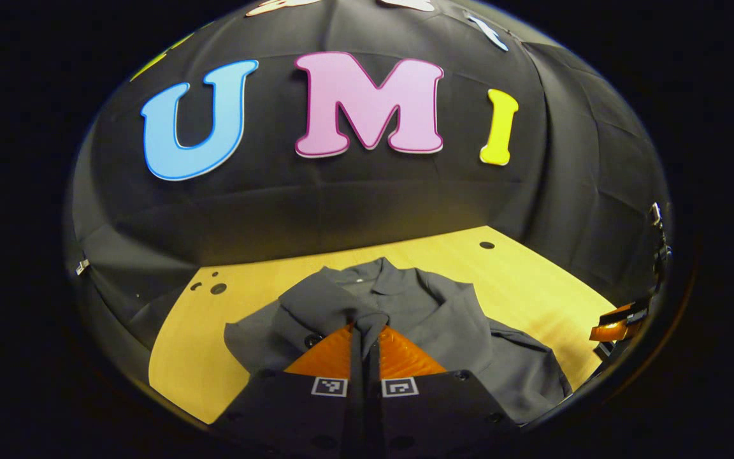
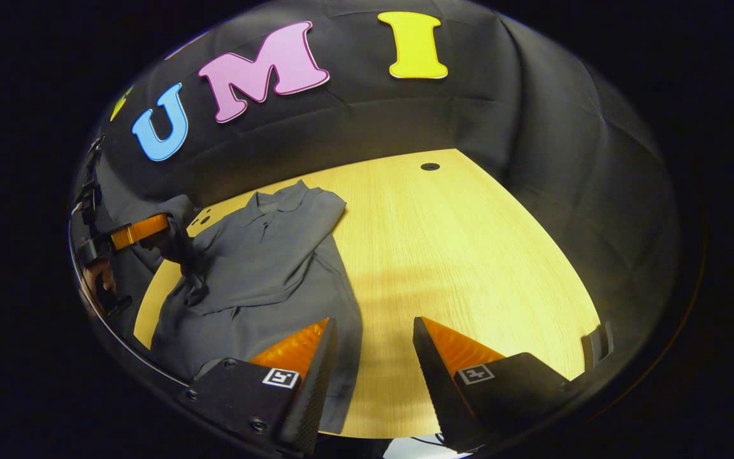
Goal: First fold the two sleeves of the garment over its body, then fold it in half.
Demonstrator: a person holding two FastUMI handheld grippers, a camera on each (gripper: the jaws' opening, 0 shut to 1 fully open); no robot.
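- Left tongs (image 1: 365, 331), low centre of the left gripper view: fingers pressed together on a fold of grey cloth, pinching the garment (image 1: 418, 319) at a sleeve part pulled over the body.
- Garment in that view: dark grey, collared, spread across the lower middle of the frame, collar toward the booth's wall, one sleeve trailing to the lower right.
- Lies on a pale wooden bench (image 1: 520, 280) with small dark holes near its far edge and far left corner.
- At the right rim of that view, the other tongs seen as a small sliver, well apart from the garment.
- Right tongs (image 2: 373, 328), bottom of the right gripper view: fingers spread wide, nothing between them, held over bare bench (image 2: 469, 242).
- One finger (image 2: 316, 363) overlapping the near edge of the garment (image 2: 265, 261) in the picture; touching or above it, cannot tell.
- Garment in that view: left half of the frame, collar at upper middle, the sleeve on the frame's right already folded over the body, hem toward the lower left.
- Left tongs seen again at the left edge of that view (image 2: 169, 233), lifting a bunch of the cloth off the bench, with a hand (image 2: 96, 277) just below at the rim.
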